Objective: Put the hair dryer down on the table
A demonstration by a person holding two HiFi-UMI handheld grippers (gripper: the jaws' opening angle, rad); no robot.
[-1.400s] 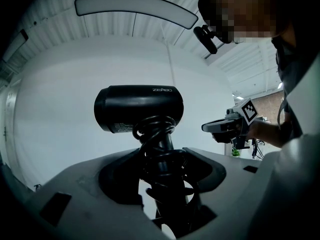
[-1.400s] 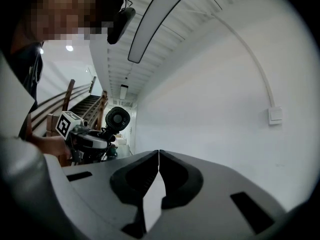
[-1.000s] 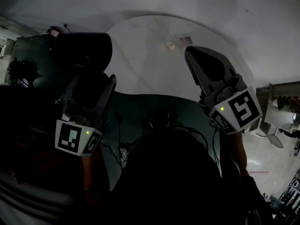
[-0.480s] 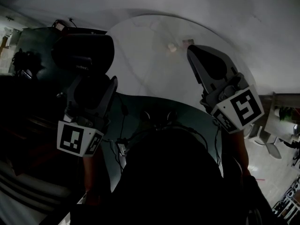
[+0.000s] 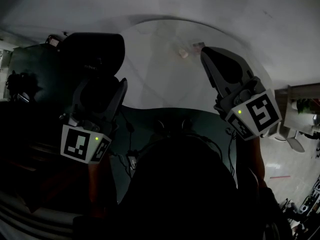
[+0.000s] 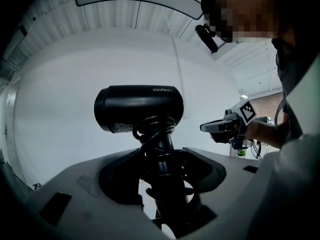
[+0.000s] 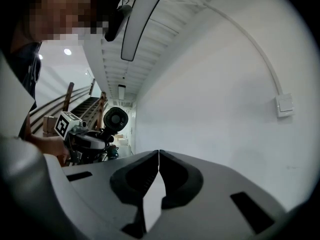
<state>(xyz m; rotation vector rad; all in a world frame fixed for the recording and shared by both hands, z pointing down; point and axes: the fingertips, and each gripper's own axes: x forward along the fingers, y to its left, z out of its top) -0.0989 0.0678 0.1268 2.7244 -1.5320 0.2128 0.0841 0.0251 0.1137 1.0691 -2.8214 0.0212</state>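
A black hair dryer [image 6: 139,109] stands upright in my left gripper [image 6: 162,156], whose jaws are shut on its handle with the cord wound round it. In the head view the hair dryer [image 5: 92,54] shows dark above the left gripper [image 5: 97,91], held in the air left of a round glass table [image 5: 165,74]. My right gripper [image 5: 216,64] is shut with nothing in it and hangs over the table's right part. The right gripper view shows the right gripper [image 7: 159,156] with its jaw tips touching, and the hair dryer [image 7: 115,119] far off at left.
A small pale object [image 5: 183,54] and a small card [image 5: 198,45] lie on the far part of the glass table. A dark cabinet or seat [image 5: 35,79] stands at left. Cables [image 5: 131,159] hang near the person's body. A white wall [image 7: 225,84] faces both grippers.
The left gripper with the hair dryer has risen slightly and shifted a little right. The right gripper has barely moved.
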